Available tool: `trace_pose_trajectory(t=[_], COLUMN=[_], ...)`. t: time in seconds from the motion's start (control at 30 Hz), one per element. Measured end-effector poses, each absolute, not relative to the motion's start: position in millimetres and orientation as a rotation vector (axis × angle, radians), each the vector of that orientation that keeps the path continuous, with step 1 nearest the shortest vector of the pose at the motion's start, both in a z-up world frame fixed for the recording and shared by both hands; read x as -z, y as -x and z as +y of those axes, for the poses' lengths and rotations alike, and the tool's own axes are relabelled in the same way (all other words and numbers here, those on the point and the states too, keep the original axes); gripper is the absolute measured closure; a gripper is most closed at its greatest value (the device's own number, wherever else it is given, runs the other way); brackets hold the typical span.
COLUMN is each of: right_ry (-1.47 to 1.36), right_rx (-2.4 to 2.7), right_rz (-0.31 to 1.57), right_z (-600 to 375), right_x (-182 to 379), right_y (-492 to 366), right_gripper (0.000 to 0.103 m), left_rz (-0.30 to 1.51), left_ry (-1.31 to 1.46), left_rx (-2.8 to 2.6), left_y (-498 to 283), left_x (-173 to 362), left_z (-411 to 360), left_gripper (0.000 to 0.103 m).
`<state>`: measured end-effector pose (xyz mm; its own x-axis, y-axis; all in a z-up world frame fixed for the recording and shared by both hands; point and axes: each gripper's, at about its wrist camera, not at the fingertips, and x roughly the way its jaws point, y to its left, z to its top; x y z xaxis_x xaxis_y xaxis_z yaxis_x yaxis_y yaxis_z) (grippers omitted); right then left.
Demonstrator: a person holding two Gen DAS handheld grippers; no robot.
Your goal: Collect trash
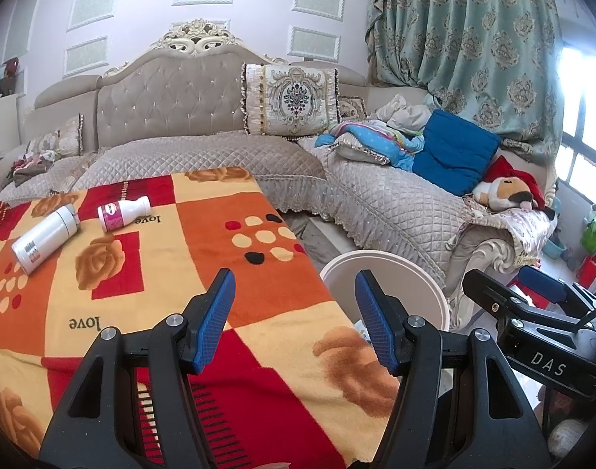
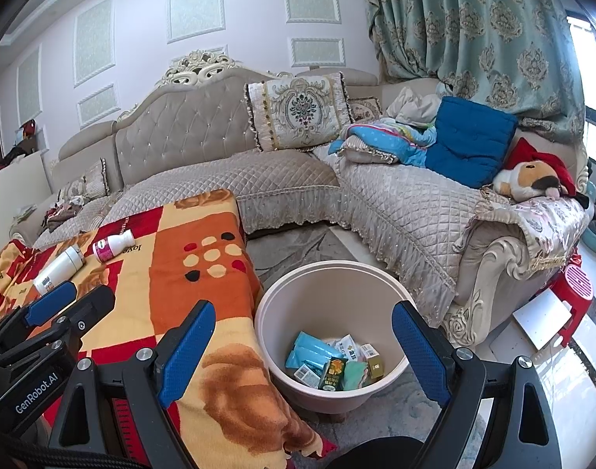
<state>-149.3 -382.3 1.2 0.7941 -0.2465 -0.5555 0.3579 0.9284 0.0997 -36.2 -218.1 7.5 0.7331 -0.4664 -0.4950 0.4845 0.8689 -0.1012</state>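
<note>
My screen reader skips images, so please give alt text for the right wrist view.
An open right hand-held gripper hovers over a beige bin holding wrappers and cartons. Left, two bottles lie on an orange blanket; a sofa stands behind.

A home living room: ornate tufted sofa (image 2: pixel 227 148) far across, patterned curtain (image 2: pixel 473 39) right, blanket-covered table (image 2: pixel 181 273) near left.

Both wrist views low over the blanket (image 1: pixel 204 234), facing the sofa (image 2: pixel 282 179); shared bin (image 2: pixel 329 293).
</note>
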Motion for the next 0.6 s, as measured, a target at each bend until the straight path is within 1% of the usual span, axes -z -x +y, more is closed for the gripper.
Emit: trace_pose_trajectory(t=[0.6], right_ry=[-0.202], right_rx=[0.327], right_rz=[0.587], right_z=[-385.8], right_x=[2.9], right_y=[148.1], right_gripper=[0.012], left_rz=[0.544], left_ry=[-0.043], left_rx=[0.527], left_y=[37.1], left_x=[-6.5], left_z=[-222.2], left_gripper=[0.04])
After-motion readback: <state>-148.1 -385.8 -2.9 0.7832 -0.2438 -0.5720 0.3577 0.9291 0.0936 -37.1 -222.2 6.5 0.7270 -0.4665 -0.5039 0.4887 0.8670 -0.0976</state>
